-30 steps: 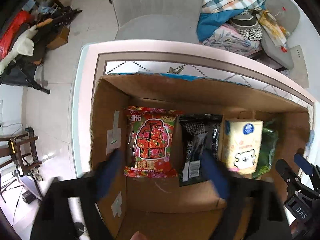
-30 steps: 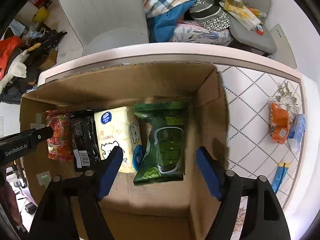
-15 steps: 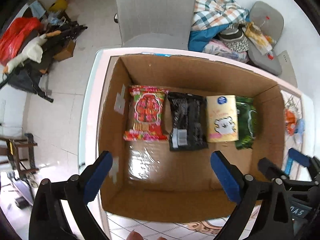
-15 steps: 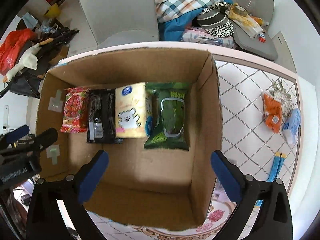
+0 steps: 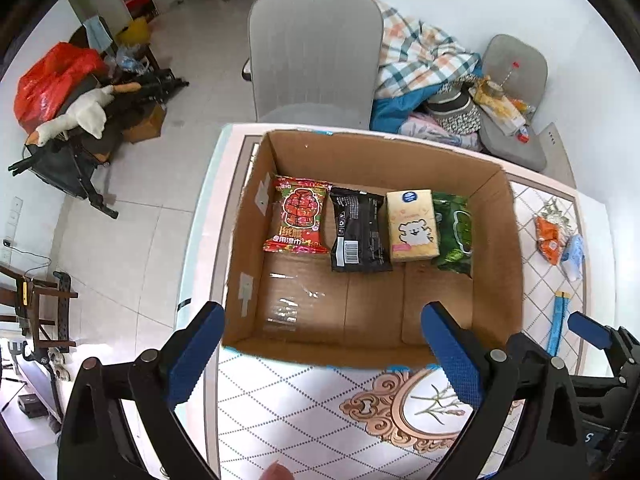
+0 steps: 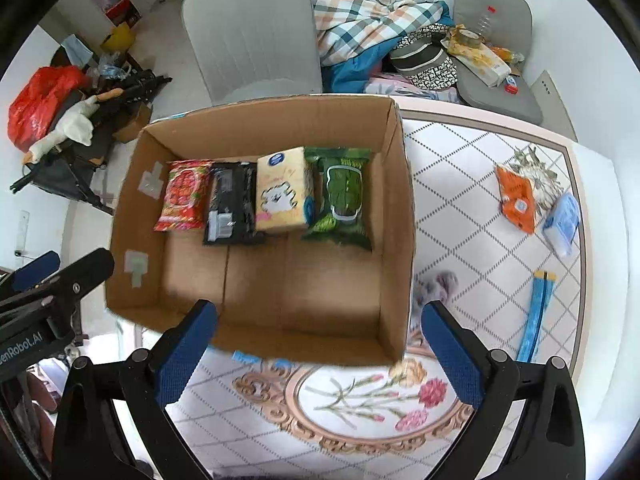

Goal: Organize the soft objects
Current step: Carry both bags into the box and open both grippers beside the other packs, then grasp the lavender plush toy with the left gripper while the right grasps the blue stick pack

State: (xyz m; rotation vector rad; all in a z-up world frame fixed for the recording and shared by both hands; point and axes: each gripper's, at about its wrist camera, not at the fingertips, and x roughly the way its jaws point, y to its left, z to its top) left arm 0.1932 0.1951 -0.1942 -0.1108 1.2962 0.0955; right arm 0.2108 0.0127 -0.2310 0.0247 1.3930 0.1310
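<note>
Open cardboard box (image 5: pixel 372 344) on the patterned surface (image 6: pixel 480 208), with four soft packs in one row along the far wall. From 9 to 3 o'clock inside the box: red pack (image 5: pixel 298 216), black pack (image 5: pixel 358 236), yellow tissue pack (image 5: pixel 412 226), green pack (image 5: pixel 454 232), each touching or just beside the next. Near half of the box floor bare cardboard, with some clear tape (image 5: pixel 292 304).

Left gripper (image 5: pixel 324 348) above the near box wall, jaws wide apart and holding nothing. Right gripper (image 6: pixel 320 344) also above the near wall, jaws wide apart, nothing between them. Tall right wall of the box between the packs and the loose items outside.

Outside the box, at 3 o'clock on the surface: orange pack (image 6: pixel 516 196) and light blue pack (image 6: pixel 562 224) close together, well apart from the box; long blue strip (image 6: pixel 536 312) at 4 o'clock. Grey chair (image 5: pixel 316 48) at 12 o'clock behind the surface; heap of checked cloth (image 6: pixel 368 12) and a second grey seat (image 6: pixel 496 56) at 1 o'clock. Red bag (image 5: pixel 48 80) and white plush toy (image 5: pixel 80 116) on the floor at 10 o'clock.
</note>
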